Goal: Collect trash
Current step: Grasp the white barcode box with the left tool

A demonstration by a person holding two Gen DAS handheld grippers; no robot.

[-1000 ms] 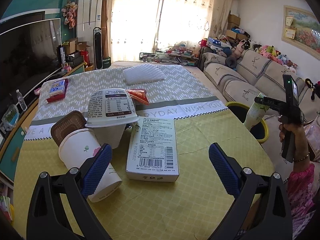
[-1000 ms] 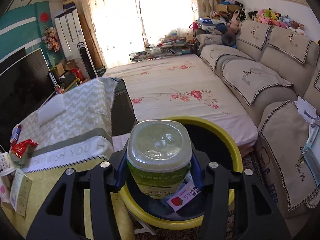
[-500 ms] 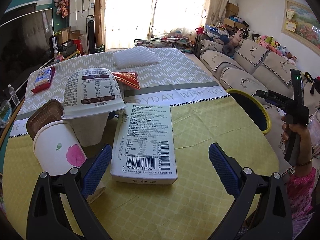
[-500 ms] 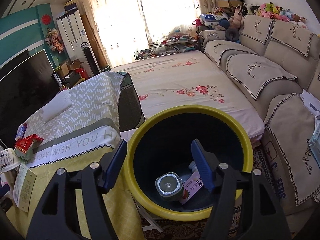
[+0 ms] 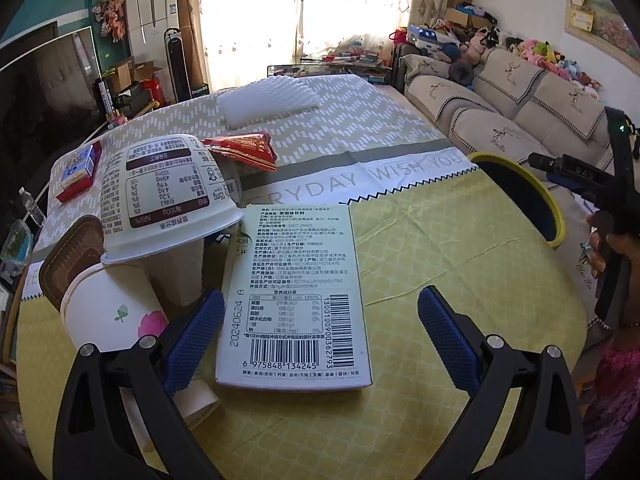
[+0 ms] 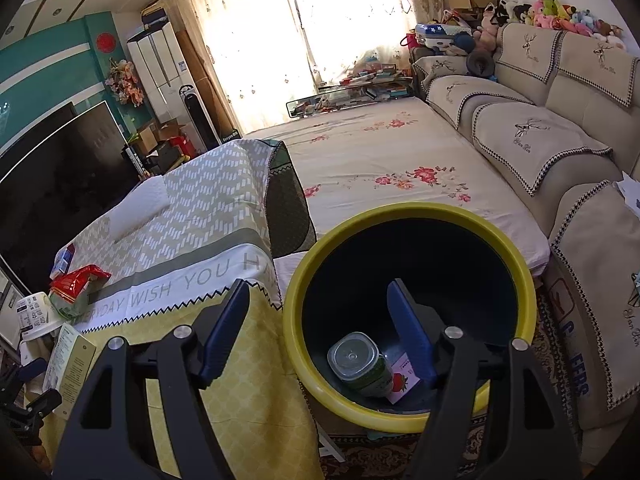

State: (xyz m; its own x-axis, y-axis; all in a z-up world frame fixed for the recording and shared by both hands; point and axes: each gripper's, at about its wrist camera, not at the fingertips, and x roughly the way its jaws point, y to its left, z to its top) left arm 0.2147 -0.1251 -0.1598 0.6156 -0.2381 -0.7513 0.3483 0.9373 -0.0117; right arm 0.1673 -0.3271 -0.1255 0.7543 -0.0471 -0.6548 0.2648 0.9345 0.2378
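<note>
Flat box (image 5: 294, 292) lengthwise between wide-apart left gripper (image 5: 320, 334), right gripper (image 6: 316, 330) just spread — empty

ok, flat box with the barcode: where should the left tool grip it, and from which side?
Grip the flat box across its two long side edges, near the barcode end, coming down from above along its length. It lies flat on the yellow cloth, so its face offers no hold. The open left tool already straddles that width, likely an easy fit. Watch the paper cup near the box's left edge.
</note>
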